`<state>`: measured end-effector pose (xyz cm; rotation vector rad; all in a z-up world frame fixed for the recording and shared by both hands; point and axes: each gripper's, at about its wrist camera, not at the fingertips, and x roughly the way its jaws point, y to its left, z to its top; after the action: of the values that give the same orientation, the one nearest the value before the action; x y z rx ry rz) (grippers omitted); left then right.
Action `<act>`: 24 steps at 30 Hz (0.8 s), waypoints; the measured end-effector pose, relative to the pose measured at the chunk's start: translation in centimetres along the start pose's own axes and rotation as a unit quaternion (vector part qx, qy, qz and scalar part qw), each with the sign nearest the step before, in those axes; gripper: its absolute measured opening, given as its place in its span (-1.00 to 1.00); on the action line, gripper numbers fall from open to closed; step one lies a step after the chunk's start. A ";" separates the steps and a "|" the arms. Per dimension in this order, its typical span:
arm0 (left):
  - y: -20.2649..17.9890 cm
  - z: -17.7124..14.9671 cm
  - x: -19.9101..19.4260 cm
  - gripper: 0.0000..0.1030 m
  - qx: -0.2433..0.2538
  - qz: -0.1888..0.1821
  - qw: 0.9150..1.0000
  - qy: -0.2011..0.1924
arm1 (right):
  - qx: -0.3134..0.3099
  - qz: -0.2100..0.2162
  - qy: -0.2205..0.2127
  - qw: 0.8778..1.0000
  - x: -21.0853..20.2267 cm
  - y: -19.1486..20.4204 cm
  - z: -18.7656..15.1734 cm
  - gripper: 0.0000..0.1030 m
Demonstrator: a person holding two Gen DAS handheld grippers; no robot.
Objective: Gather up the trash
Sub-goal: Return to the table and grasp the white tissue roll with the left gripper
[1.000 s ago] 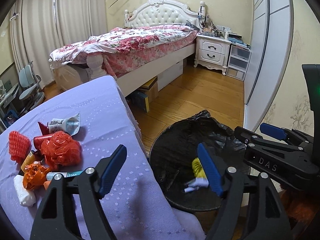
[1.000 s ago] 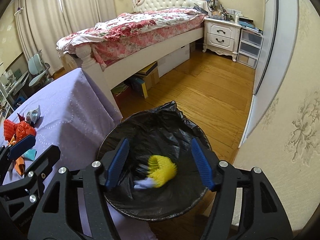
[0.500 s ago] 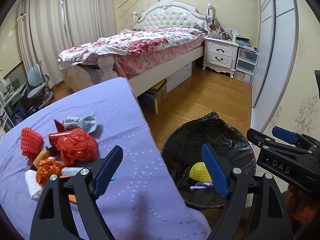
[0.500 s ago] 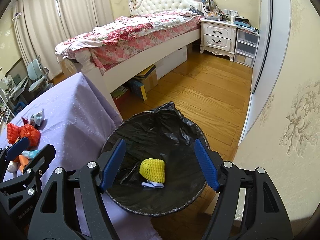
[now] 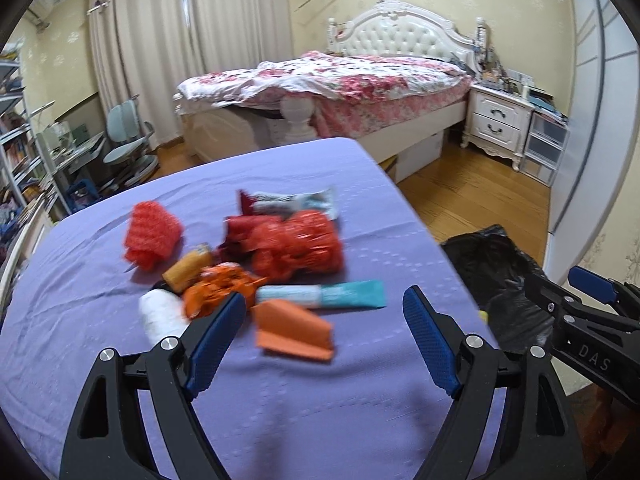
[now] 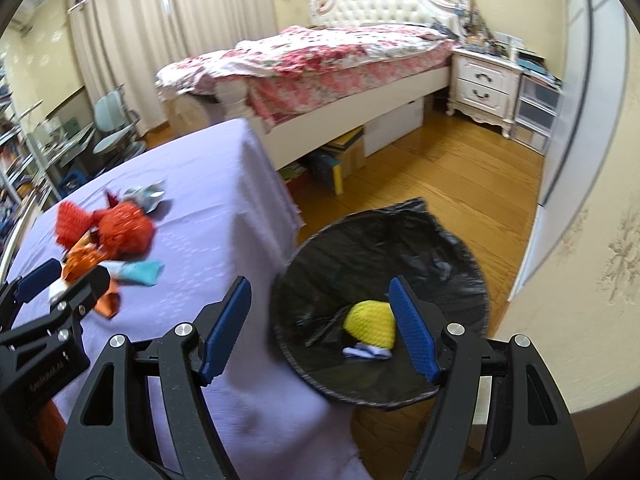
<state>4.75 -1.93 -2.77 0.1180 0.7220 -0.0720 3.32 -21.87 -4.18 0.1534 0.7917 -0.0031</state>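
Left gripper [image 5: 324,332] gapes wide and empty, orange wrapper [image 5: 294,330] at twelve o'clock between its tips; right gripper [image 6: 320,330], also wide, hangs over bin [image 6: 460,248]. Lower squarely, pinch the wrapper's middle.

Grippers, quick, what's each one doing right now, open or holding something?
Left gripper: open, holding nothing, over the trash pile on the purple table.
Right gripper: open, empty, by the trash bin.

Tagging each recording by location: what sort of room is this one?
A home bedroom, most likely. There is a bed with a floral quilt and a tufted white headboard, a white nightstand beside it, and a table under a purple cloth holding trash next to a black-lined bin.
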 end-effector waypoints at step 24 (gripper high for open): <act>10.3 -2.7 3.0 0.10 -0.079 0.052 0.993 0.063 | -0.091 0.059 0.031 0.994 1.4 10.3 -1.8 0.36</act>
<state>6.32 8.57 -5.90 0.0087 0.8443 0.0930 3.68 -11.35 -5.01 0.0263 0.8388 0.1853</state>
